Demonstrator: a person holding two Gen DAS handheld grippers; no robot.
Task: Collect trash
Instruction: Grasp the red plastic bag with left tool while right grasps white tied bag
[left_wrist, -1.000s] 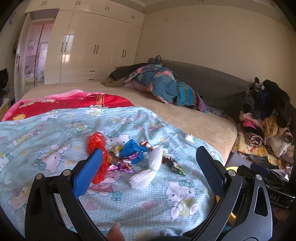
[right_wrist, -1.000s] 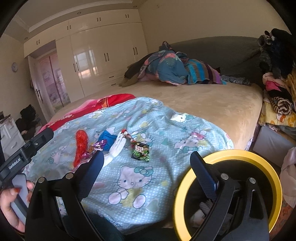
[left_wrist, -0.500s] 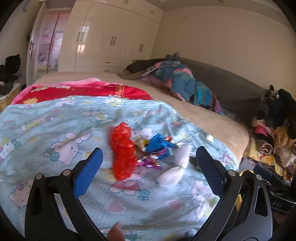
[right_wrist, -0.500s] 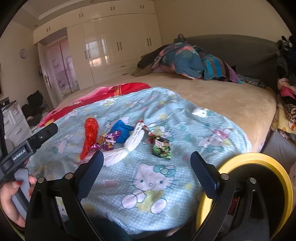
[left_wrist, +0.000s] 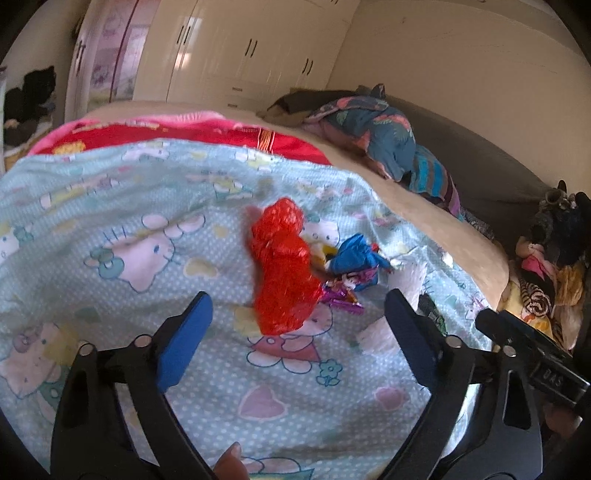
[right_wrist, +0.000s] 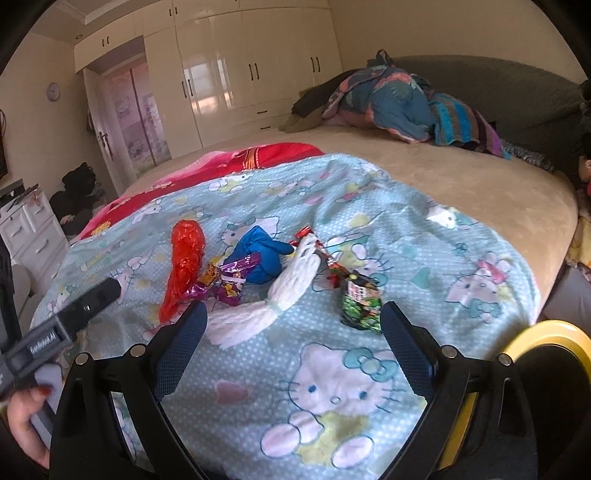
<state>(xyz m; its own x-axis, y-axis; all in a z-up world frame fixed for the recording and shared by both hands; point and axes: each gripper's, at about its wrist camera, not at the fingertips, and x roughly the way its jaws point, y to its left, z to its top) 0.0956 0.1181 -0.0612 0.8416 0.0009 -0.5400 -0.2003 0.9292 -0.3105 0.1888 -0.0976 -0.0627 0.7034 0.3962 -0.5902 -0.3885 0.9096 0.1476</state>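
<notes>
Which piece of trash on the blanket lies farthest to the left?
The crumpled red plastic wrapper. It sits left of the blue wad, white tissue and green packet.

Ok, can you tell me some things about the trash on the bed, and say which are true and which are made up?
1. The red crinkly wrapper lies on the cartoon-cat blanket. True.
2. The left tongs are squeezing the red wrapper. False: they are closing, but nothing is between the pads yet.
3. The blue wrapper is inside the yellow-rimmed bin. False: it lies on the blanket.
4. A green snack packet lies on the blanket. True.
5. The right tongs hold nothing. True.
</notes>
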